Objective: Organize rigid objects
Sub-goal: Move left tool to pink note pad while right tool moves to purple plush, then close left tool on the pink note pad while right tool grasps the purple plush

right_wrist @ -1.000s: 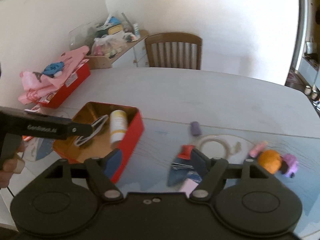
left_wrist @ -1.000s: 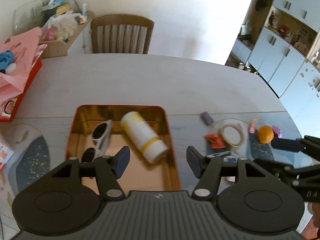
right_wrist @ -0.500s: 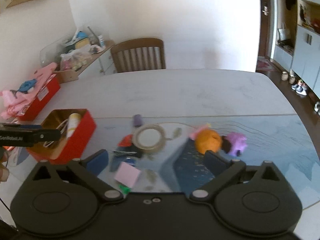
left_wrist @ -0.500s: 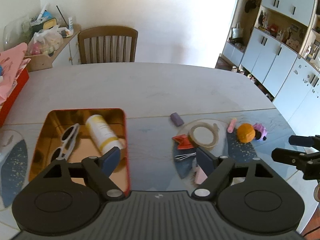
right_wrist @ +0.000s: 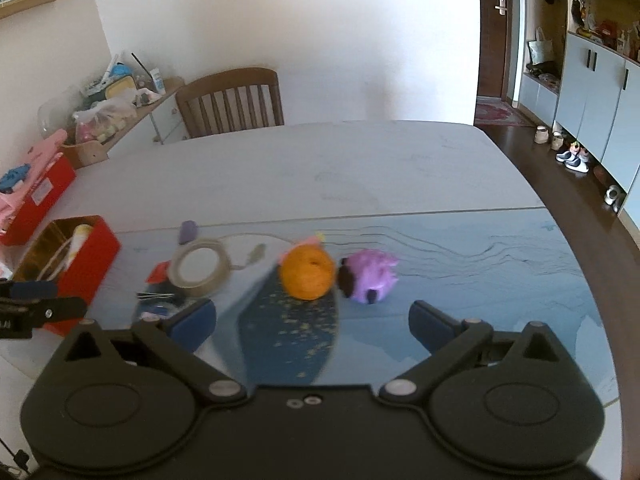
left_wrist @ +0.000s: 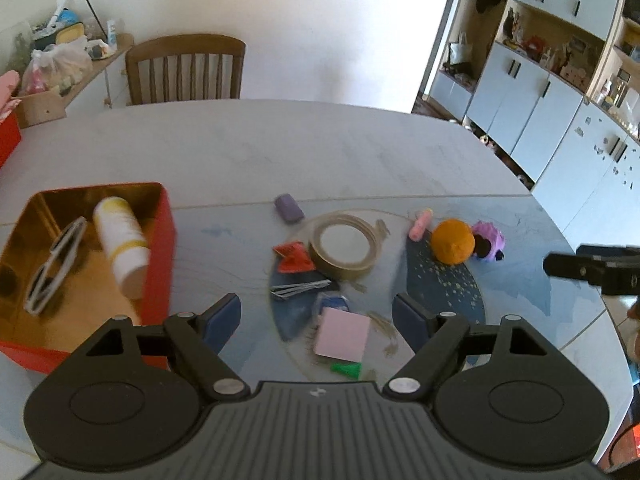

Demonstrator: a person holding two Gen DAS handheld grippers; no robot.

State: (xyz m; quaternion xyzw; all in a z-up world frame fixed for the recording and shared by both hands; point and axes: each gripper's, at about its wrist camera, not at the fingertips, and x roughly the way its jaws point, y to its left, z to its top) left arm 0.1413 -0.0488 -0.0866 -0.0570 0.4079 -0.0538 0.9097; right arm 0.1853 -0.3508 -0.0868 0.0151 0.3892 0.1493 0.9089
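— While both grippers hang over the table, how do the jaws stand?

— Wide on both, with nothing held. The left gripper has its pads apart above a pink pad, not touching it. The right gripper is spread as far, over bare tabletop just in front of the orange.

— Where do the loose things lie?

— In a cluster on the blue part of the table. A tape roll lies flat in the middle, a red clip touching its left side, metal clips just below that. A purple block sits behind the roll. Right of the roll comes a pink stick, then the orange, then a purple toy touching the orange. A green bit lies by the near edge of the pink pad.

— And the tin?

— The red tin stands open at the left, well apart from the cluster. Inside lie a white bottle on its side and sunglasses beside it.

— Anything past the table?

— A wooden chair at the far edge, and cupboards along the right wall.
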